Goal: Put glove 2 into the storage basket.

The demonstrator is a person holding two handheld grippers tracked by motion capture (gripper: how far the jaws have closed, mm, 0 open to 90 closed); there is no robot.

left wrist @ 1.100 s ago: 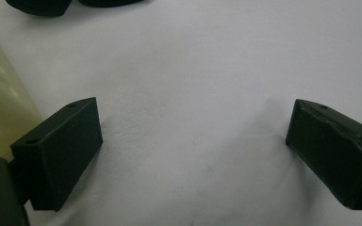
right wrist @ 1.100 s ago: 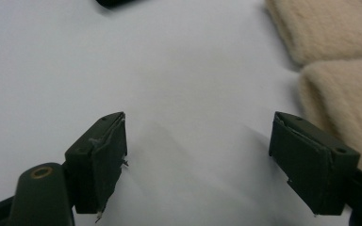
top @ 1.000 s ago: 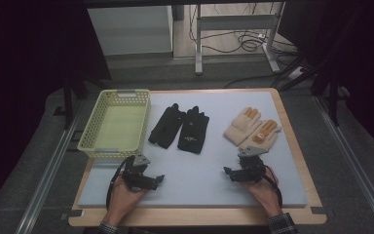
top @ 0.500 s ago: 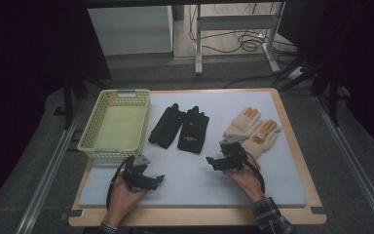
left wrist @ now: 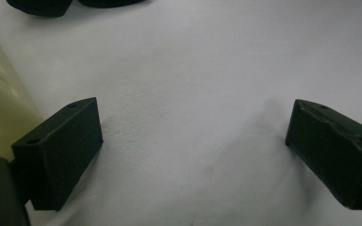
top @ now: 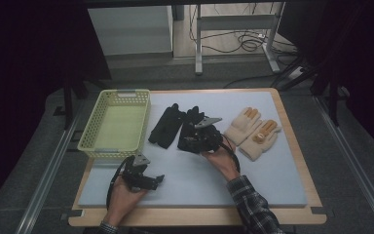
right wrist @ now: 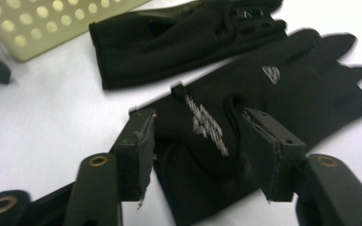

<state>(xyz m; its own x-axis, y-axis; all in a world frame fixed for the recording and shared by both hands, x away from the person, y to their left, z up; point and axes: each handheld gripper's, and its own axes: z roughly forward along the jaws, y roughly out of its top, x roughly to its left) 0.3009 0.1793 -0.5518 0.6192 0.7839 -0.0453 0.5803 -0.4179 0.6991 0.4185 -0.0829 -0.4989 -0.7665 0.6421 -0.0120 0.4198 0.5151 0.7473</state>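
Two black gloves lie side by side mid-table, the left one (top: pixel 164 126) and the right one (top: pixel 191 118). My right gripper (top: pixel 195 139) is at the right glove's cuff. In the right gripper view its jaws stand open on either side of that cuff (right wrist: pixel 202 146), with bunched fabric between them. The rest of this glove (right wrist: pixel 287 75) stretches away, and the other black glove (right wrist: pixel 179 37) lies beyond it. My left gripper (top: pixel 153 181) rests near the front edge. It is open (left wrist: pixel 193 150) over bare mat with nothing between the jaws.
A yellow-green perforated basket (top: pixel 91 141) stands empty at the left, its wall (left wrist: pixel 0 108) close to the left gripper. Two tan gloves (top: pixel 243 126) (top: pixel 262 140) lie right of the black pair. The light mat (top: pixel 272 180) covers a wooden table.
My right gripper has travelled from the front right of the mat, left and forward, onto the cuff of the right black glove. The left gripper has stayed where it was.
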